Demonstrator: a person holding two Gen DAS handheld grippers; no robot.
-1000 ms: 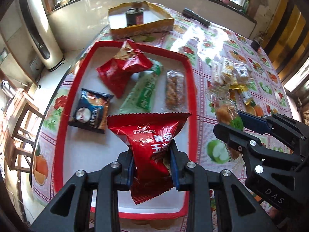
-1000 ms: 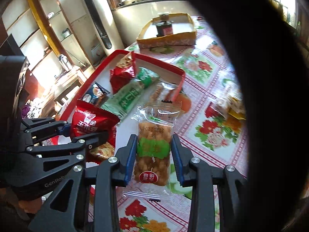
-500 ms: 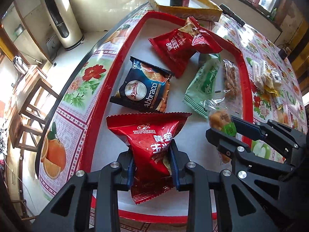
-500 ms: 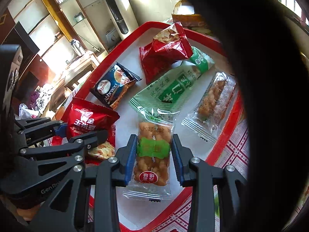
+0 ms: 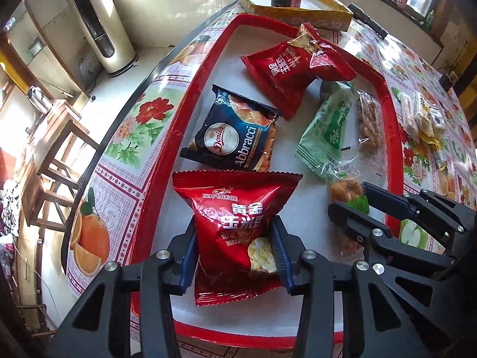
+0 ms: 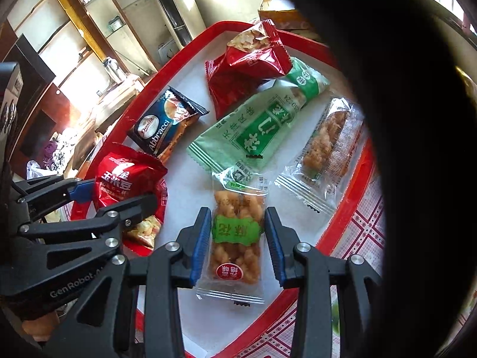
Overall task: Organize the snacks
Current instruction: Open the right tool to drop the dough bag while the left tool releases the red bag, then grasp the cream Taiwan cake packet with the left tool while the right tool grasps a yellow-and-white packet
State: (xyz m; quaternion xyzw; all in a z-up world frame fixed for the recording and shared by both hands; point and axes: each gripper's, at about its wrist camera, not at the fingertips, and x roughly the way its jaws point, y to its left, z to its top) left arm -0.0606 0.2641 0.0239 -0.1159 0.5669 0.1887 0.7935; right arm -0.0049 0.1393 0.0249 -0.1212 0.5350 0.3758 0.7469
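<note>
My left gripper point(image 5: 234, 235) is shut on a red corn-snack bag point(image 5: 238, 208) and holds it over the near left part of the red-rimmed white tray point(image 5: 196, 95). My right gripper point(image 6: 238, 229) is shut on a clear fried-dough twist packet point(image 6: 235, 235) over the tray's near right part; it shows in the left wrist view point(image 5: 347, 203) too. On the tray lie a dark blue Abbracci packet point(image 5: 235, 137), a second red bag point(image 5: 295, 65), a green packet point(image 5: 331, 128) and a clear snack bar point(image 5: 369, 125).
Small loose snack packets point(image 5: 420, 116) lie on the flowered tablecloth point(image 5: 134, 137) right of the tray. A yellow cardboard box point(image 5: 292, 6) with a dark jar stands behind the tray. A black flashlight point(image 5: 368, 24) lies at the far right. The table edge runs along the left.
Both grippers have moved left and forward over the tray with their packets still held. The right gripper's packet was over the tablecloth and is now above the tray.
</note>
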